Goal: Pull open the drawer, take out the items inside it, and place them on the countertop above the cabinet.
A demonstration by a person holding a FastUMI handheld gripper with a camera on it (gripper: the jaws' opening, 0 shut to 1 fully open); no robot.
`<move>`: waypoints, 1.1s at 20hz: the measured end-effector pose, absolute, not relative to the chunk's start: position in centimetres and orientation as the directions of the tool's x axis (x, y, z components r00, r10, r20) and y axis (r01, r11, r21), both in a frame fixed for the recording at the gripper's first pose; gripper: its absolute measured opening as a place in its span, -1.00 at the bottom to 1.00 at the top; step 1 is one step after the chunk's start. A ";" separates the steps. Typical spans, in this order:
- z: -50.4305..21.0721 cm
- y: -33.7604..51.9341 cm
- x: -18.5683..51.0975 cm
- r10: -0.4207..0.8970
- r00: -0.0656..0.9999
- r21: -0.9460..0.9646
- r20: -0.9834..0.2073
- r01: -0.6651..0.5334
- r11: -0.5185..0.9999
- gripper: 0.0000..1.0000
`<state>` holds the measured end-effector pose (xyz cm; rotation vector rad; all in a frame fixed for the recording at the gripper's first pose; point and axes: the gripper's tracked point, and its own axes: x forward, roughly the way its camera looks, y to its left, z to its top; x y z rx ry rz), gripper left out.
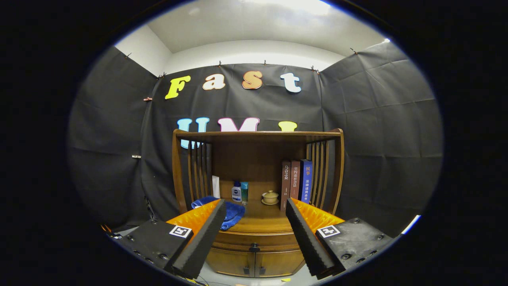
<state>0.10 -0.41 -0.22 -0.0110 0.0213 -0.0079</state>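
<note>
A wooden cabinet [258,159] stands ahead of me against the booth wall. Its drawer [254,240] is closed, with a small dark knob [254,248] between my fingers and a little below the countertop [260,220]. My gripper [254,206] is open, held back from the cabinet, with nothing between its fingers. The fingers frame the countertop and the drawer front. What lies inside the drawer is hidden.
On the countertop lie a blue cloth [230,212] at the left, two small bottles [239,192] at the back, a lidded cup [270,197] and three upright books [297,182] at the right. Two lower doors [254,262] sit under the drawer. Slatted sides and a top shelf enclose the countertop.
</note>
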 end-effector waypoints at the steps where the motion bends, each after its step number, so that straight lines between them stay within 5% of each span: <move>1: -0.3 -0.4 0.1 -0.007 1.000 -0.009 -0.022 0.007 1.000 0.98; 10: -1.8 -1.0 0.3 -0.021 0.999 -0.006 -0.039 0.021 1.000 0.97; 22: -16.8 -1.2 5.3 -0.048 0.978 -0.027 -0.203 0.043 0.999 0.99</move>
